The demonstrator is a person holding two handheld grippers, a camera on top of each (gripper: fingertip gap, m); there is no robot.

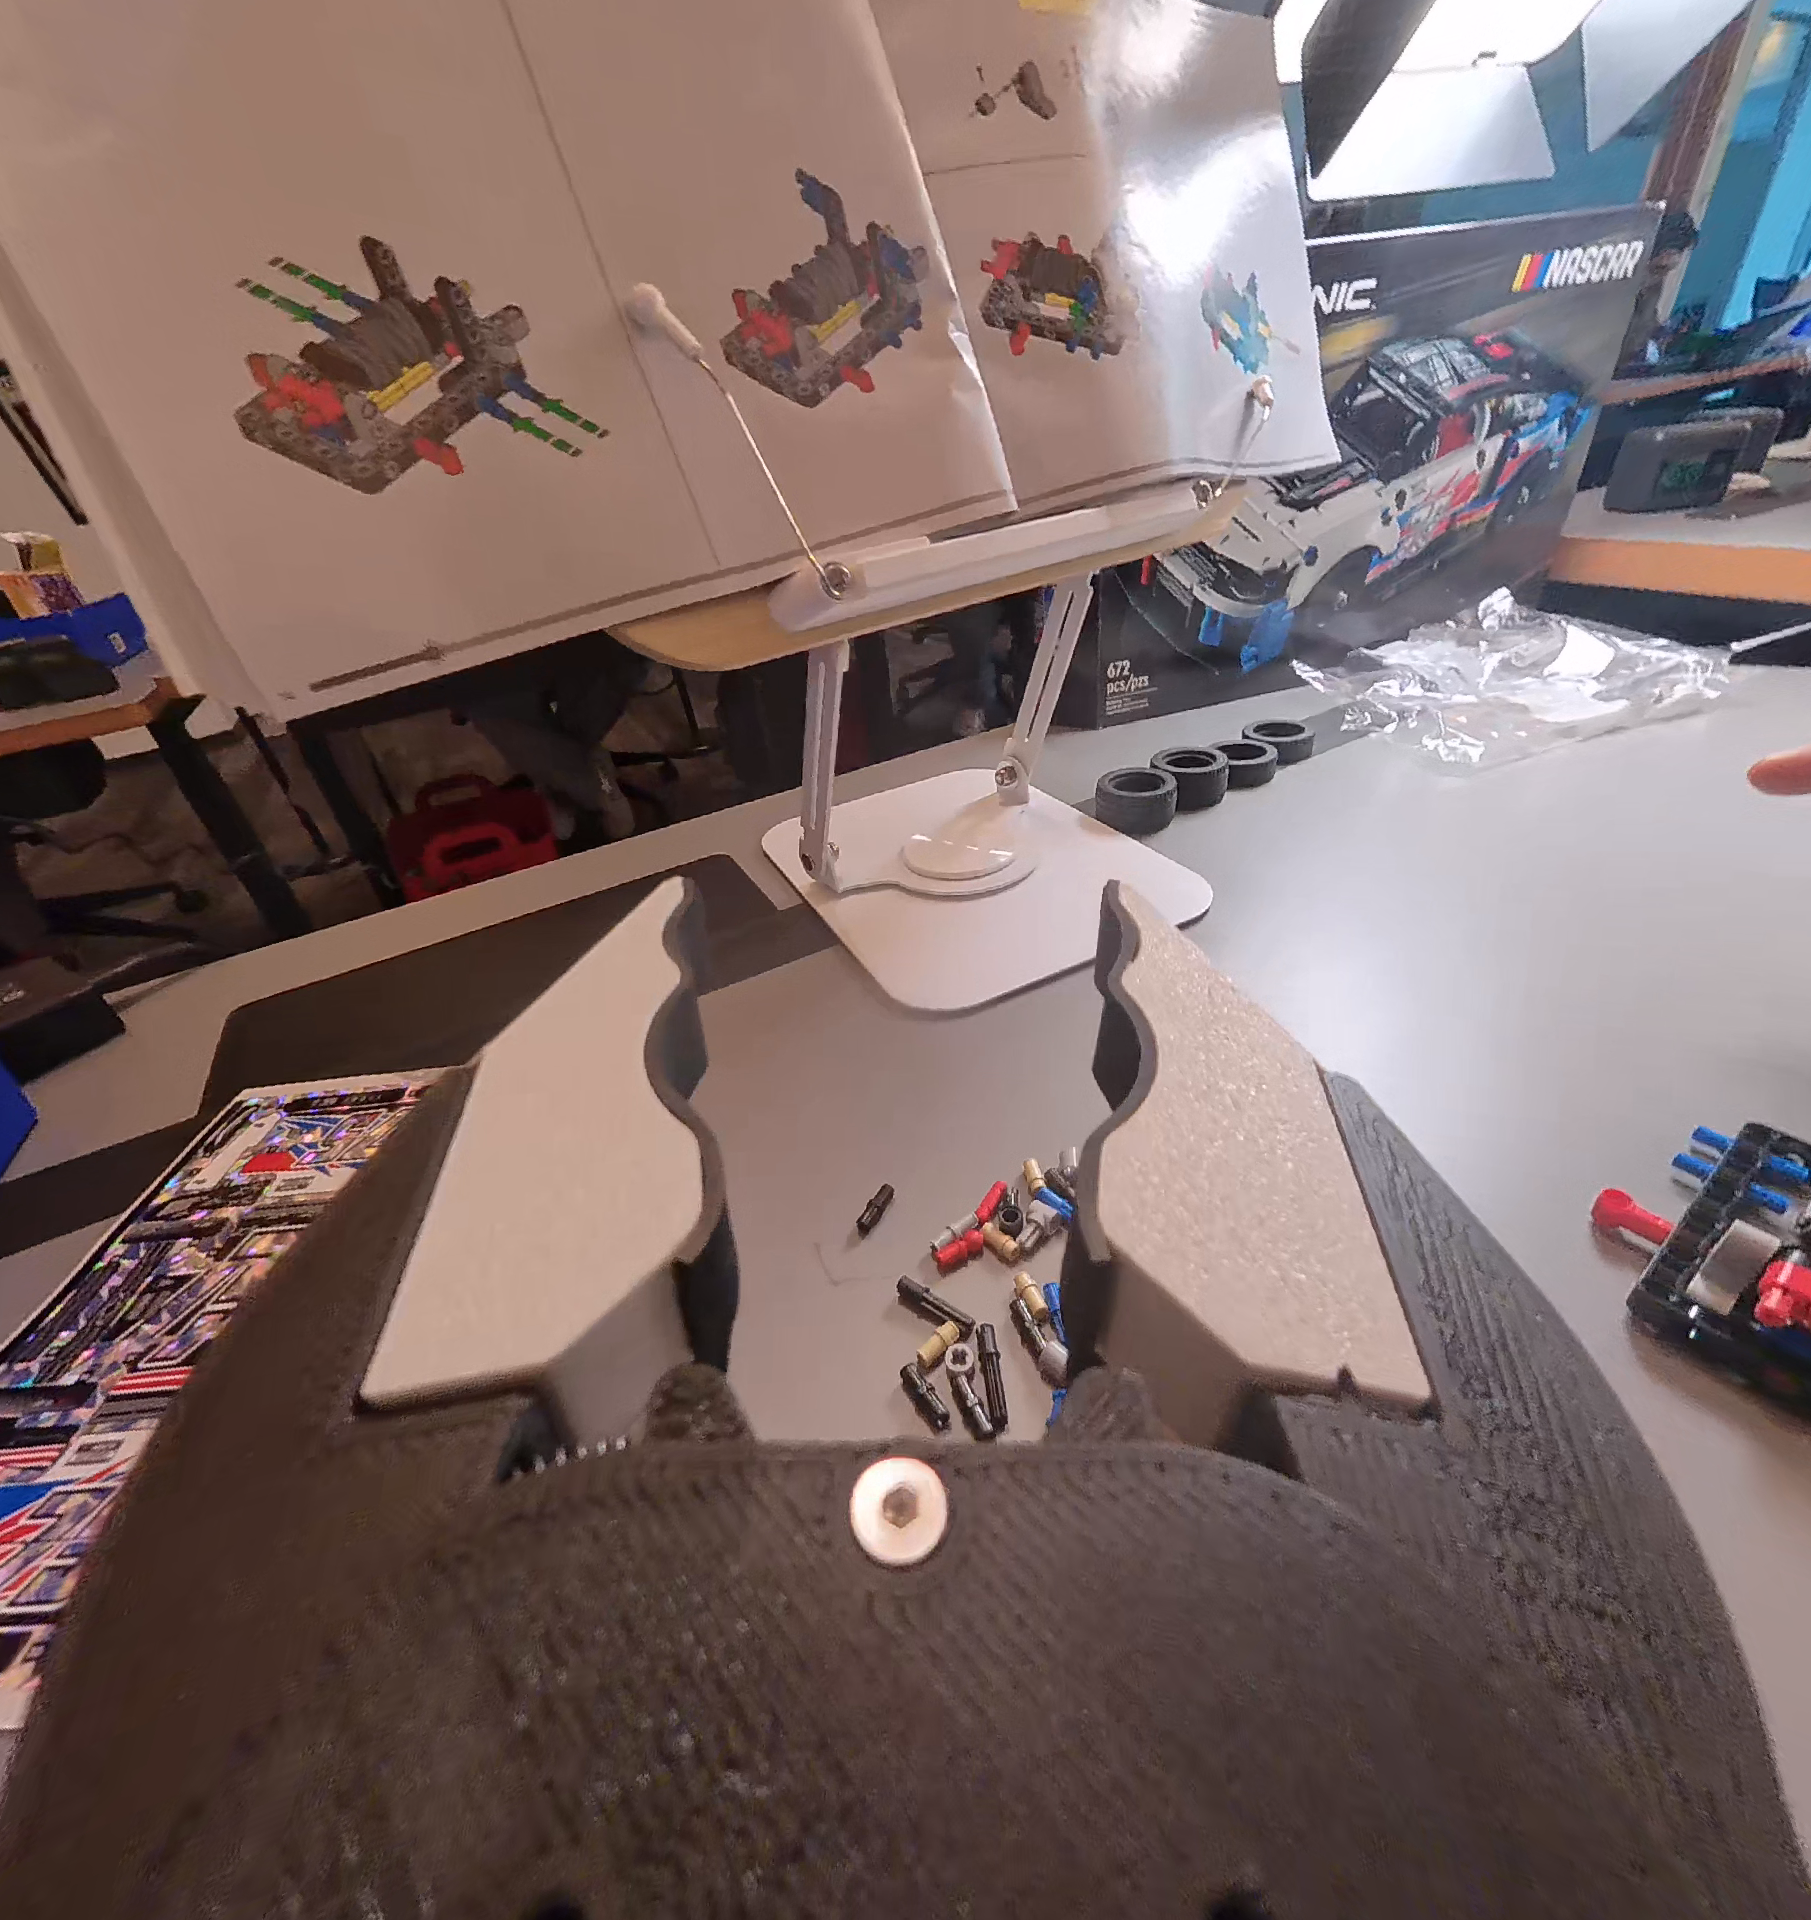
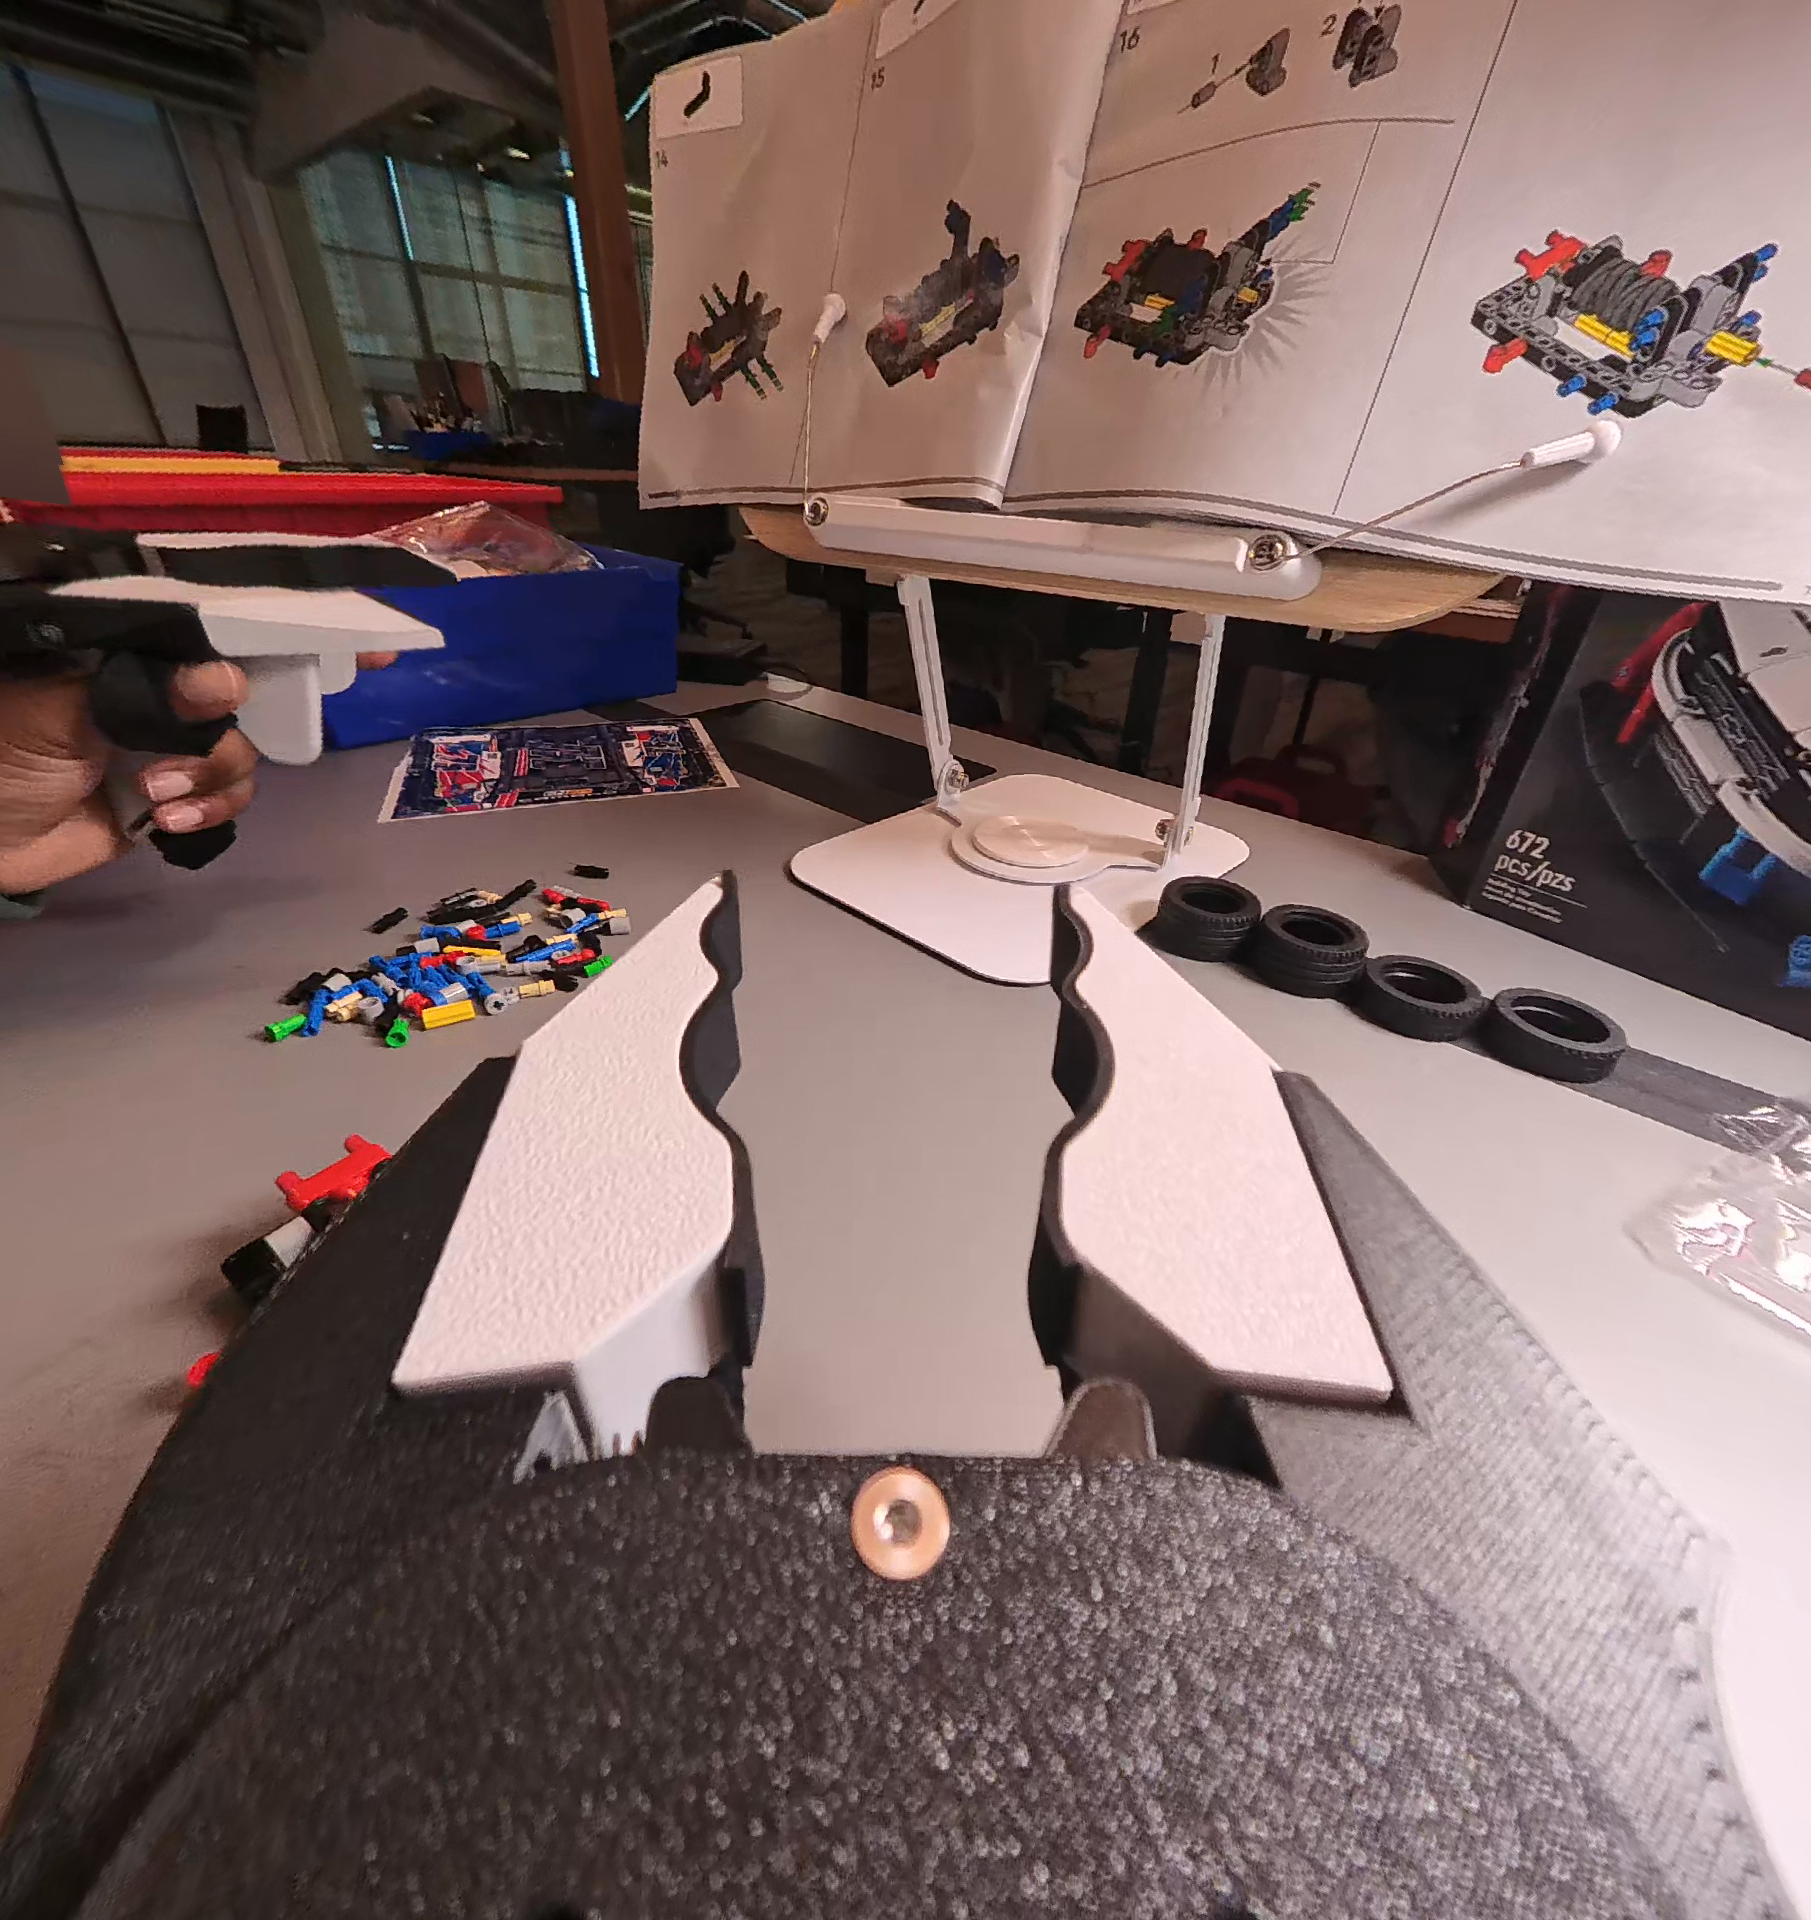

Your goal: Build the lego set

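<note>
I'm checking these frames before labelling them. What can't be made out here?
- Half-built model: cut off by the left wrist view's right edge; in the right wrist view the right gripper's body hides most of it.
- Loose pieces: partly hidden behind the left gripper's finger.
- Sticker sheet: details too small.

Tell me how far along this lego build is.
Early stage. Done: one small black frame sub-assembly with red and blue pins lies on the table. In hand: nothing; the left gripper and right gripper are both open and empty. Left: the loose pin pile and four tyres remain unused.
</note>
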